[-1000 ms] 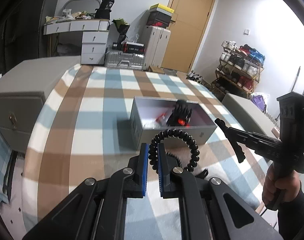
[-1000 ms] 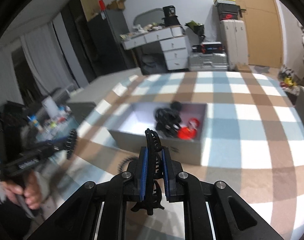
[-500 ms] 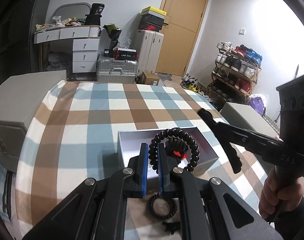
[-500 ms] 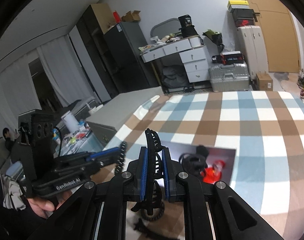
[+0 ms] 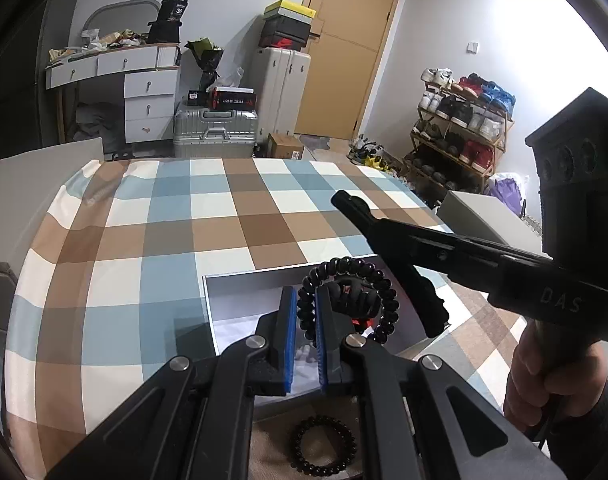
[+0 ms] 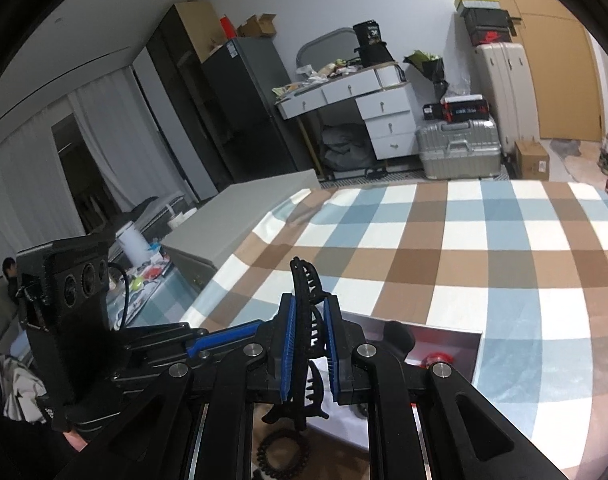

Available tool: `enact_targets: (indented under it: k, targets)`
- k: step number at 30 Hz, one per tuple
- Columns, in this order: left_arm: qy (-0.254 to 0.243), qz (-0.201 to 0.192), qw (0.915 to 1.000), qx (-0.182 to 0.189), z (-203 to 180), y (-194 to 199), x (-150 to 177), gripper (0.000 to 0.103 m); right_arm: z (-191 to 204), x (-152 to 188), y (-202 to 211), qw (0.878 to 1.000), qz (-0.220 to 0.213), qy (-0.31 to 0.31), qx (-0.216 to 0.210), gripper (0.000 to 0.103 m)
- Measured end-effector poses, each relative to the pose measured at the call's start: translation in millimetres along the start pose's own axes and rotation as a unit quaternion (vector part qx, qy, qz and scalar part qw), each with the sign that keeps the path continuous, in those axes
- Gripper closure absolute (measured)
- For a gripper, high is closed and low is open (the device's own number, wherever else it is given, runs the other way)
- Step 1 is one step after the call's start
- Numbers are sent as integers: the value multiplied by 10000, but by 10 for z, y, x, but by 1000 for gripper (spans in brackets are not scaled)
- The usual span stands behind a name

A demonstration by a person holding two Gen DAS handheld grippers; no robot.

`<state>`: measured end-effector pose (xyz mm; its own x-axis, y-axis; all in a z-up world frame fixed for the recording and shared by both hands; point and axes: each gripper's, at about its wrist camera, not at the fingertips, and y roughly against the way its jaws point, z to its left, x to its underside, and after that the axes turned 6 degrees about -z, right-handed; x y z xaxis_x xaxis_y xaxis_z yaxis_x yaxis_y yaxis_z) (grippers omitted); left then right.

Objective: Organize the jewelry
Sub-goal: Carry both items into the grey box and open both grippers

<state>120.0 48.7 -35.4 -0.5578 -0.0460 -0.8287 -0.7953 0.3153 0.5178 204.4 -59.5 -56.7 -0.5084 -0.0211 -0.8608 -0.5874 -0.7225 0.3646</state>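
Both hands had carried their loads over the grey box. From the left wrist, the left gripper fingers clenched a black spiral bracelet above the box; dropped early, it could land outside. From the right wrist, the right gripper fingers pinched a black hair claw edge-on above the box's near wall; it could twist loose.

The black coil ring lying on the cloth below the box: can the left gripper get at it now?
Probably not: the left gripper is shut on a beaded bracelet over the box, so its jaws are occupied; the coil ring lies uncovered underneath.
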Motion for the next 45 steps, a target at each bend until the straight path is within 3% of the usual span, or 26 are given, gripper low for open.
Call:
enact_targets:
  k: [23, 25, 27, 28, 33, 37, 41, 45]
  targets:
    - [74, 206, 9997, 71, 78, -208, 18, 99, -106, 98, -345, 9982, 496, -315, -139, 87]
    - [67, 245, 9996, 87, 79, -219, 22, 96, -111, 109, -342, 9979, 515, -349, -186, 87]
    - [37, 284, 9996, 24, 79, -224, 31, 78, -116, 117, -330, 9980, 502, -347, -158, 87]
    - [31, 282, 9996, 4, 78, -215, 35, 74, -117, 120, -312, 9983, 474, -328, -126, 87]
    - [44, 189, 9998, -107, 92, -116, 36, 59, -162, 117, -169, 9987, 286, -428, -72, 75]
    - [-31, 209, 9996, -198, 78, -70, 43, 58, -131, 113, 9, 9993, 103, -371, 23, 65]
    - [-49, 154, 9995, -275, 57, 5, 40, 58, -73, 113, 184, 9995, -88, -304, 88, 46]
    - [-117, 38, 9989, -445, 15, 105, 42, 44, -23, 129, 332, 9991, -240, -261, 215, 26]
